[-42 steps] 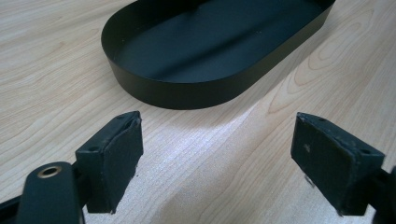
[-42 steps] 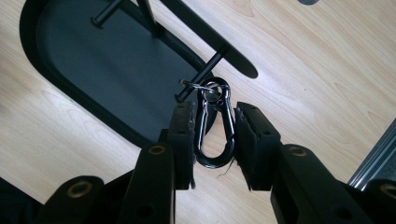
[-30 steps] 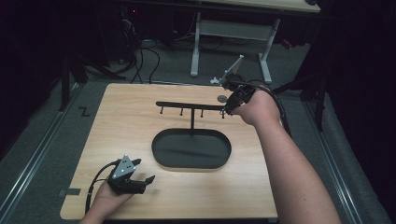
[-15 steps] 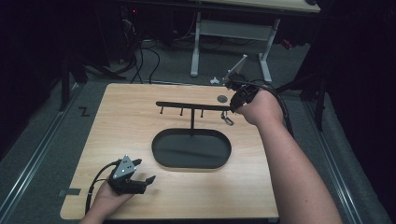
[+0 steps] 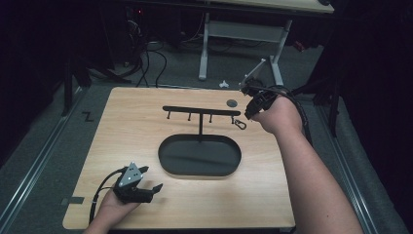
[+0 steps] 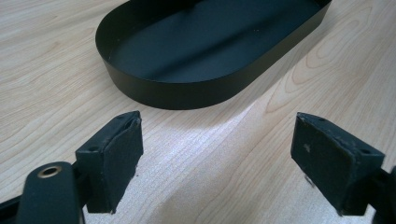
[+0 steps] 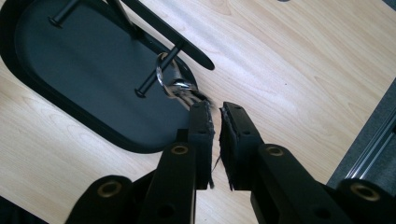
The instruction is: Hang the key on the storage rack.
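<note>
A black rack [image 5: 199, 110] with several pegs stands on a post in an oval black tray [image 5: 165, 163]. A small metal carabiner [image 5: 239, 123] hangs on the peg at the bar's right end. In the right gripper view the carabiner [image 7: 173, 86] loops over that peg and its lower end runs into the jaw tips. My right gripper [image 5: 247, 116] [image 7: 215, 106] is shut on that end. My left gripper [image 5: 151, 187] rests near the table's front left corner. Its jaws [image 6: 217, 158] stand wide open with nothing between them, facing the tray's wall [image 6: 187, 95].
A small grey disc [image 5: 232, 103] lies on the wooden table [image 5: 131, 131] behind the rack's right end. The table's right edge and a metal floor rail [image 7: 373, 140] run close to the right hand. A white desk frame [image 5: 243, 34] and cables stand beyond the far edge.
The right hand has shifted slightly at the rack's right end, and the carabiner now shows hanging below the bar there. The left gripper has stayed put.
</note>
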{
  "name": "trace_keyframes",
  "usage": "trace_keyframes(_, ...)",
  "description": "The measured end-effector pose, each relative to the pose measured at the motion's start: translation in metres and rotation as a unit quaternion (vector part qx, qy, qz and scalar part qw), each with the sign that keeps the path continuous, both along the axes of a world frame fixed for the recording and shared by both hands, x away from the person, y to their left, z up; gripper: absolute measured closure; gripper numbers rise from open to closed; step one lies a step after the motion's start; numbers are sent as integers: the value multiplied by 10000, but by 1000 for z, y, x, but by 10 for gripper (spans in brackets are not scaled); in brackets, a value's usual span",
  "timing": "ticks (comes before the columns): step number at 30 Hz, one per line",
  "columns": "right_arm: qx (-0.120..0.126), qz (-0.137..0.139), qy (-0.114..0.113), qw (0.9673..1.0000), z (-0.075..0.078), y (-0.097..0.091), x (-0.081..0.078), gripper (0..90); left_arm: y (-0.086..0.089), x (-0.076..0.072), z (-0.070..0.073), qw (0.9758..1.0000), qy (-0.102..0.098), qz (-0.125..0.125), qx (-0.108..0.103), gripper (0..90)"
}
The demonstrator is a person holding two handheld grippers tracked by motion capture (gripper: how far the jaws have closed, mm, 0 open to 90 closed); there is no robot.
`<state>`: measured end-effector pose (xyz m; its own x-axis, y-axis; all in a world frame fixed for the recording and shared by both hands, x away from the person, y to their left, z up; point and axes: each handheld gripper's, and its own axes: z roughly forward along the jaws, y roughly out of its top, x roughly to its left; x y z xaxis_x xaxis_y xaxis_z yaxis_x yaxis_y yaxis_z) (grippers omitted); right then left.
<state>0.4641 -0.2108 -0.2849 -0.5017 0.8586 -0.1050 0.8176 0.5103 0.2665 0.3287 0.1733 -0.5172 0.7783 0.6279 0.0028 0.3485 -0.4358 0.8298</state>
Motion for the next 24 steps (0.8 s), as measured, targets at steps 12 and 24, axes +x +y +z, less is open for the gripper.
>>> trace_keyframes(12,95,-134,40,9999,-24,-17,-8,730,0,0,-1,10000,11,8,11,174)
trace_keyframes(24,247,-316,220,9990,-64,-32,-20,691,-1,0,-1,10000,19,2,23,174)
